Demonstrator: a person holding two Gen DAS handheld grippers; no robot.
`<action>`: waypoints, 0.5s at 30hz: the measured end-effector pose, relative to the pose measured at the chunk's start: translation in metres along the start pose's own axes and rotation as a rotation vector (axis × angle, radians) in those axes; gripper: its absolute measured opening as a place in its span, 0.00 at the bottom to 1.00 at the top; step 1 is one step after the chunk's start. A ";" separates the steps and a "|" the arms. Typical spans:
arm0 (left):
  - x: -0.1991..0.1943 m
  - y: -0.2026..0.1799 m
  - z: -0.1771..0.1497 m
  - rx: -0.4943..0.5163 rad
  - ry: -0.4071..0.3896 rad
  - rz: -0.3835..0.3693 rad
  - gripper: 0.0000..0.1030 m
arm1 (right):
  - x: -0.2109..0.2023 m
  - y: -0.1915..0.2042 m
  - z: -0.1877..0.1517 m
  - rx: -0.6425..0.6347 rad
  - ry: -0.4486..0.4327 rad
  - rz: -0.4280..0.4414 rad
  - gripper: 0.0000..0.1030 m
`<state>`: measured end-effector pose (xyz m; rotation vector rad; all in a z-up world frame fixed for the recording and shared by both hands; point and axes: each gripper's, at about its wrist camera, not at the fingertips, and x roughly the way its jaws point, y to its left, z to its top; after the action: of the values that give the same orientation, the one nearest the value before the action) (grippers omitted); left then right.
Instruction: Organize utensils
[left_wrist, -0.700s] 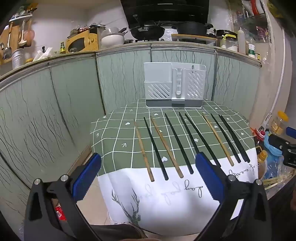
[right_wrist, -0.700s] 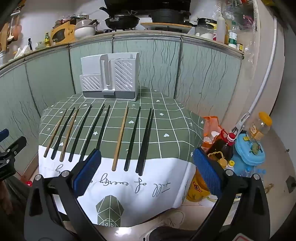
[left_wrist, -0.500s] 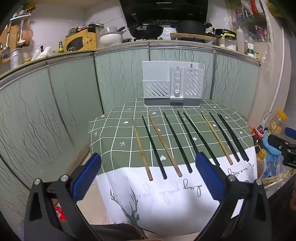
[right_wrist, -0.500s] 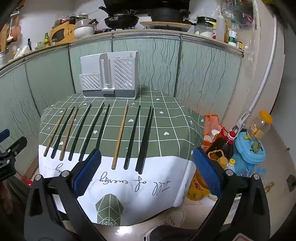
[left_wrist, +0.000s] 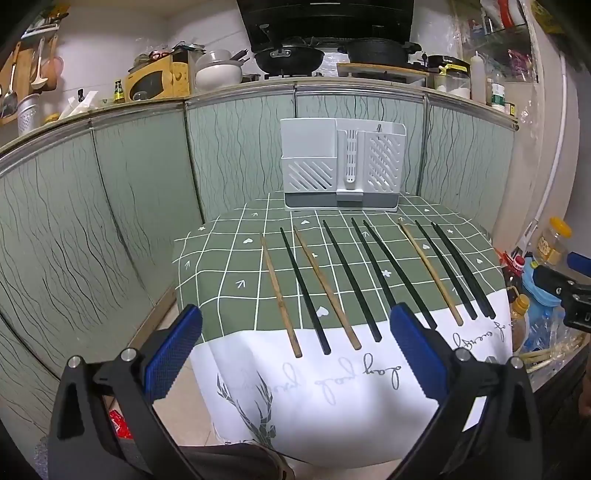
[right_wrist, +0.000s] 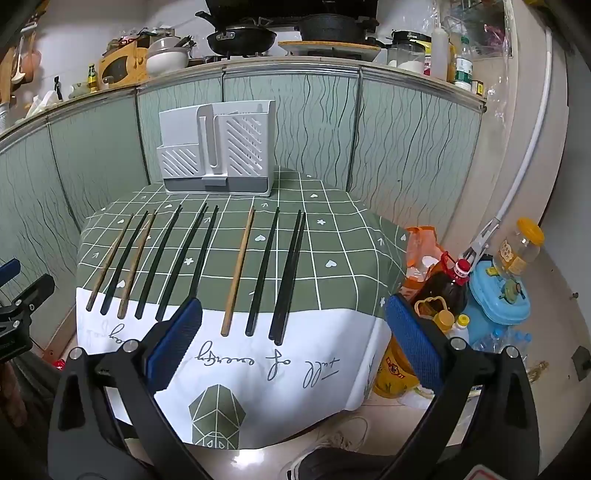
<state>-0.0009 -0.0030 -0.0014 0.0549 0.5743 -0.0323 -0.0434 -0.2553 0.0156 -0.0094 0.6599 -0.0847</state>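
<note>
- Now, nine chopsticks (left_wrist: 369, 280) lie side by side on the green checked tablecloth (left_wrist: 221, 266), tips toward the back of the table, butts on the white band at the cloth's front edge; none has shifted in the row since the earlier frames.
- Counted in the left wrist view from 9 o'clock to 3 o'clock: a wooden chopstick (left_wrist: 280, 295), black, wooden, three black, a wooden one, then two black ones lying close together at the far end.
- At 12 o'clock from the row, the white utensil holder (left_wrist: 341, 168) stands upright at the back of the table, well apart from the chopstick tips, its place on the table unchanged.
- In the left wrist view the holder and row sit slightly lower and larger than 0.7 s ago, so the camera has eased a little nearer the table.
- Left gripper (left_wrist: 295, 350): jaws spread wide, nothing between the blue pads, hovering off the front edge of the table, as before.
- Right gripper (right_wrist: 293, 339): likewise wide apart and empty, held before the cloth's right half, with its view almost the same as earlier.
- At 3 o'clock beside the table, bottles (right_wrist: 448, 286) and a blue container (right_wrist: 496, 299) stand on the floor.
</note>
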 end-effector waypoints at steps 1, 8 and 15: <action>0.002 0.001 0.000 0.001 0.002 -0.003 0.95 | 0.000 0.000 0.000 0.002 0.000 0.002 0.92; 0.003 0.003 -0.001 -0.009 0.010 -0.001 0.95 | 0.002 0.003 -0.003 -0.004 0.014 -0.003 0.92; 0.005 0.002 0.000 -0.008 0.018 -0.004 0.95 | 0.001 -0.002 -0.004 0.007 0.008 0.016 0.92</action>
<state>0.0034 -0.0010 -0.0046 0.0462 0.5921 -0.0336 -0.0451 -0.2569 0.0118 0.0031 0.6675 -0.0718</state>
